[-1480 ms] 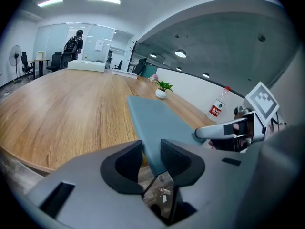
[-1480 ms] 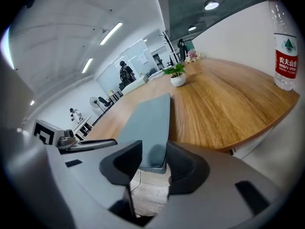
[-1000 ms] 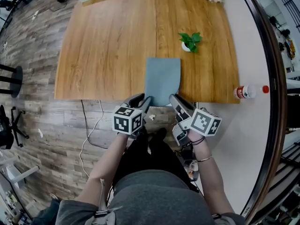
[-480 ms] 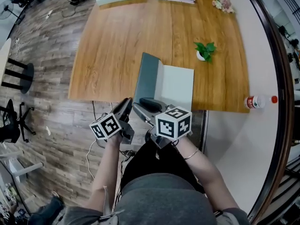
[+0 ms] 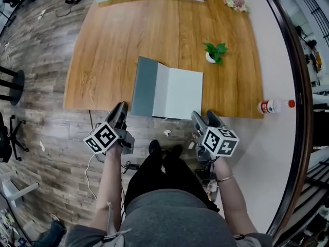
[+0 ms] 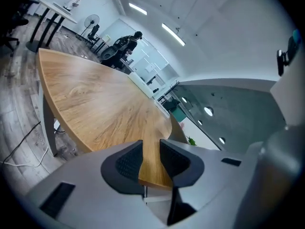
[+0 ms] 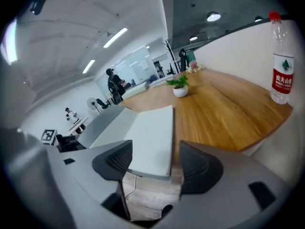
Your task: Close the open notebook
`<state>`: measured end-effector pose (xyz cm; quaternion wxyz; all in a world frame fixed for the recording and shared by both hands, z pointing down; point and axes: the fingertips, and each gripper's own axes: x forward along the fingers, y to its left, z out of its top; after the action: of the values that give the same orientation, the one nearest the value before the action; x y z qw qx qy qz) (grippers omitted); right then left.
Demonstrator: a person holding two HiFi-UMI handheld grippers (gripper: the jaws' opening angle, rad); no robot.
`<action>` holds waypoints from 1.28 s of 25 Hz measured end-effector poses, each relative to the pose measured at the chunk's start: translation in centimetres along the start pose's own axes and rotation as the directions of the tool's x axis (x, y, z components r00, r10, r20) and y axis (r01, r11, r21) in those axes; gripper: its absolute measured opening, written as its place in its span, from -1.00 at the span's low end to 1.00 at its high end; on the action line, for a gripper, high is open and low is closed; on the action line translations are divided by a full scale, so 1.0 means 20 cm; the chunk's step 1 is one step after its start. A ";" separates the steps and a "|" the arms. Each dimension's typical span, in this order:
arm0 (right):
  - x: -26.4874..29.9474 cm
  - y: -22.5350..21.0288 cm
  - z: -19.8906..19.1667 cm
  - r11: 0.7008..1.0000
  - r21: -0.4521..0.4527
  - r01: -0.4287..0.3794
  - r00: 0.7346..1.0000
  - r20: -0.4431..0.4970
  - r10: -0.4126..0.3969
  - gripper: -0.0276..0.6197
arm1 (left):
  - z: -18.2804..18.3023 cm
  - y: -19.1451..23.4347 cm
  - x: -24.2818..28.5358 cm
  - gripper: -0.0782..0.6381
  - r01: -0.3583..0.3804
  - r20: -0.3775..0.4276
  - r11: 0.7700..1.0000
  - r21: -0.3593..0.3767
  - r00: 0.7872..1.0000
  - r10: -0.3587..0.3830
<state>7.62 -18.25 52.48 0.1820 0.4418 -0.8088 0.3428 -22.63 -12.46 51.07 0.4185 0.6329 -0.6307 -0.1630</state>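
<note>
Notebook (image 5: 169, 92) lies open at near edge of counter (image 5: 118, 35), spine running away from the person, grey cover to L, white page to R. Both claws sit just off that edge. L claw (image 5: 121, 112) is by cover's corner, jaws partly apart, nothing in them. R claw (image 5: 204, 118) is by page corner, jaws opening wide, page edge ahead, not gripped. L looks better placed to flip cover.
</note>
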 end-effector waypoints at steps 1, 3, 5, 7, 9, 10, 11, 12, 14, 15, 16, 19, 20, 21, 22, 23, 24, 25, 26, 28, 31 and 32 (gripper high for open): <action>0.03 -0.03 -0.03 1.000 0.023 0.000 0.999 -0.038 0.001 0.03 | 0.01 -0.01 0.01 -0.48 0.003 -0.009 1.000 0.027 1.000 -0.003; 0.07 -0.02 -0.08 0.997 0.074 -0.032 0.995 -0.088 0.038 0.04 | 0.02 -0.03 0.03 -0.48 0.012 -0.030 0.997 0.072 0.999 -0.010; 0.09 0.02 -0.09 0.995 0.087 -0.053 0.993 -0.105 0.062 0.08 | 0.02 -0.04 0.04 -0.48 0.020 -0.042 0.996 0.090 0.999 -0.016; 0.08 0.04 -0.08 0.999 0.033 -0.042 0.993 -0.105 0.045 0.11 | 0.01 -0.03 0.02 -0.48 0.020 -0.048 0.996 0.086 0.999 -0.016; 0.06 0.08 -0.06 0.999 -0.035 -0.034 0.995 -0.096 0.031 0.10 | 0.00 0.00 0.01 -0.48 0.013 -0.055 0.997 0.081 0.998 -0.009; 0.05 0.09 -0.05 0.998 -0.056 -0.035 0.995 -0.094 0.029 0.10 | 0.00 0.01 0.00 -0.49 0.010 -0.057 0.997 0.078 0.998 -0.005; 0.05 0.10 -0.04 0.997 -0.067 -0.035 0.995 -0.095 0.029 0.11 | -0.01 0.03 -0.01 -0.48 0.007 -0.058 0.997 0.074 0.998 -0.003; 0.04 0.11 -0.03 0.997 -0.069 -0.033 0.995 -0.097 0.026 0.11 | -0.02 0.04 -0.02 -0.49 0.004 -0.058 0.998 0.070 0.998 0.000; 0.04 0.09 -0.02 0.998 -0.065 -0.015 0.995 -0.104 0.008 0.04 | -0.02 0.06 -0.03 -0.48 -0.008 -0.057 0.997 0.076 0.998 0.012; 0.04 0.08 -0.02 0.998 -0.059 0.001 0.994 -0.112 -0.008 -0.04 | -0.01 0.06 -0.05 -0.49 -0.020 -0.054 0.995 0.098 0.998 0.025; 0.04 0.05 -0.02 0.999 -0.048 0.019 0.992 -0.122 -0.025 -0.15 | 0.02 0.06 -0.06 -0.49 -0.036 -0.044 0.989 0.142 0.998 0.042; 0.03 -0.01 -0.01 0.999 0.035 0.036 0.992 -0.124 -0.031 -0.42 | 0.11 -0.12 -0.10 -0.49 -0.042 -0.011 0.895 0.445 0.999 0.052; 0.02 -0.01 0.01 0.997 0.078 0.022 0.994 -0.105 -0.013 -0.46 | 0.09 -0.24 -0.08 -0.48 0.004 -0.034 0.825 0.566 0.999 0.019; 0.01 0.00 0.03 0.993 0.121 -0.001 0.997 -0.081 0.011 -0.47 | 0.04 -0.37 -0.05 -0.48 0.081 -0.088 0.746 0.661 0.996 -0.030; 0.00 0.01 0.05 0.987 0.159 -0.029 0.998 -0.059 0.039 -0.48 | -0.06 -0.51 0.00 -0.44 0.181 -0.168 0.668 0.722 0.982 -0.085; 0.00 0.03 0.07 0.980 0.190 -0.058 0.997 -0.040 0.067 -0.49 | -0.19 -0.63 0.05 -0.36 0.289 -0.260 0.596 0.749 0.956 -0.137; -0.01 0.04 0.08 0.973 0.215 -0.085 0.995 -0.026 0.093 -0.49 | -0.34 -0.74 0.10 -0.31 0.392 -0.353 0.529 0.752 0.918 -0.178; -0.01 0.05 0.10 0.966 0.235 -0.109 0.993 -0.015 0.116 -0.49 | -0.50 -0.84 0.15 -0.28 0.480 -0.437 0.469 0.742 0.876 -0.205; -0.02 0.06 0.12 0.960 0.250 -0.130 0.991 -0.007 0.136 -0.49 | -0.64 -0.91 0.19 -0.27 0.547 -0.507 0.417 0.726 0.835 -0.214; -0.03 0.09 0.14 0.951 0.262 -0.162 0.986 0.002 0.167 -0.49 | -0.86 -0.96 0.28 -0.27 0.627 -0.603 0.345 0.698 0.775 -0.187; -0.03 0.11 0.15 0.948 0.261 -0.184 0.982 0.001 0.190 -0.49 | -0.98 -0.98 0.36 -0.28 0.663 -0.652 0.305 0.684 0.743 -0.151; -0.03 0.11 0.15 0.947 0.260 -0.187 0.981 0.000 0.194 -0.49 | -0.98 -0.99 0.37 -0.32 0.668 -0.658 0.304 0.679 0.738 -0.151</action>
<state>6.09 -19.30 49.11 0.0991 0.3771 -0.7937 0.4669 6.00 -15.83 50.66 0.1001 0.9151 -0.2997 0.2504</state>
